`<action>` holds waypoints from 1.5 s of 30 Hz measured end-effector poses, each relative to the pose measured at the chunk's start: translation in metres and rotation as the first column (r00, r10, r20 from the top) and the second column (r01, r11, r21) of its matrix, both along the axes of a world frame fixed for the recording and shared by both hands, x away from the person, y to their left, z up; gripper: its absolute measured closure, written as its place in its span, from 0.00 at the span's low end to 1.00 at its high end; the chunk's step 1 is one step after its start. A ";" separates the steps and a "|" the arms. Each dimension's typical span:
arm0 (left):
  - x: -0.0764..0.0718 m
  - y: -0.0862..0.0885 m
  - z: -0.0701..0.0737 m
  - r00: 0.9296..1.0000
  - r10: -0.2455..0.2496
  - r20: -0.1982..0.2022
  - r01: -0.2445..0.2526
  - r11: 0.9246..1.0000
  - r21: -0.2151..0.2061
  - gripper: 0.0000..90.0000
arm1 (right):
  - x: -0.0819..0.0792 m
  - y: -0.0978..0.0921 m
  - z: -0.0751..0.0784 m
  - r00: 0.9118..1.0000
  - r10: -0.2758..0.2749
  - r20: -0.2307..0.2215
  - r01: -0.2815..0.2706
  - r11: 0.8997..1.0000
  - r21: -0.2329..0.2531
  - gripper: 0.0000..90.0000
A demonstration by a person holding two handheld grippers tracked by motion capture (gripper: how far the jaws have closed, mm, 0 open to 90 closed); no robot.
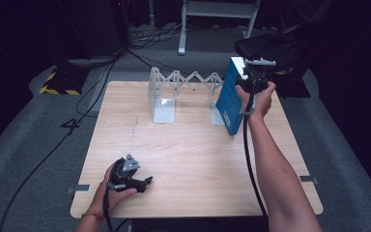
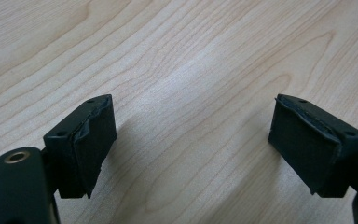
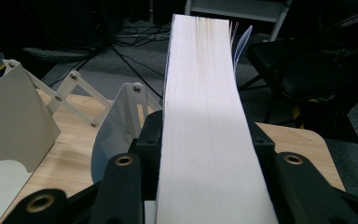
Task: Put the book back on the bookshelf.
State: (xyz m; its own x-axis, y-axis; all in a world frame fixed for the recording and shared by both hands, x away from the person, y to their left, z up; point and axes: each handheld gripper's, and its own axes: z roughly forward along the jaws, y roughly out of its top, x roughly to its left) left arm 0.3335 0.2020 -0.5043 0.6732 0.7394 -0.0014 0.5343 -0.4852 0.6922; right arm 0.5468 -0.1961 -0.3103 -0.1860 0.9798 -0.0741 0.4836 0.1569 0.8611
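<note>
Holding a blue book point(image 1: 230, 99) upright at the table's point(image 1: 183, 159) far right, the right claw point(image 1: 251, 79) is clamped on its top edge in the high view; the book stands tilted just beside the right end plate of a white metal accordion book rack point(image 1: 183, 87). Left claw point(image 1: 142, 182) rests near the front left edge, well apart from the rack. Left gripper view: jaws spread wide with nothing between, black rubbery pads point(image 2: 93, 144) worn and wavy at the edges, pale wood-grain table below. Right gripper view: jaws pinch the book's smooth white page block point(image 3: 205, 140) on both sides; thin matte rack plates point(image 3: 18, 126) and riveted scissor links sit to the left. To do it well, likely keep the book vertical, line the spine up with a slot between plates, lower slowly, and release only once it's seated.
</note>
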 end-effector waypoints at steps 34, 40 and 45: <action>0.000 0.000 0.000 1.000 0.002 -0.010 -0.002 1.000 -0.005 0.16 | -0.036 -0.019 -0.014 0.996 0.091 -0.017 -0.091 0.995 -0.028 0.55; 0.000 0.000 0.000 1.000 0.001 -0.010 -0.001 1.000 -0.004 0.16 | -0.044 -0.023 -0.022 0.993 0.117 -0.003 -0.117 0.992 -0.041 0.50; 0.001 0.000 0.000 1.000 0.001 -0.010 -0.001 1.000 -0.004 0.16 | -0.052 -0.029 -0.036 0.989 0.149 -0.006 -0.150 0.988 -0.036 0.47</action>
State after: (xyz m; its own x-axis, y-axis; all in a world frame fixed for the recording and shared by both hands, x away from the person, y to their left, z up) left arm 0.3340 0.2019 -0.5044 0.6723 0.7402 -0.0114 0.5420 -0.4816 0.6887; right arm 0.4951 -0.2254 -0.3466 -0.3304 0.9376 -0.1081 0.4552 0.2586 0.8520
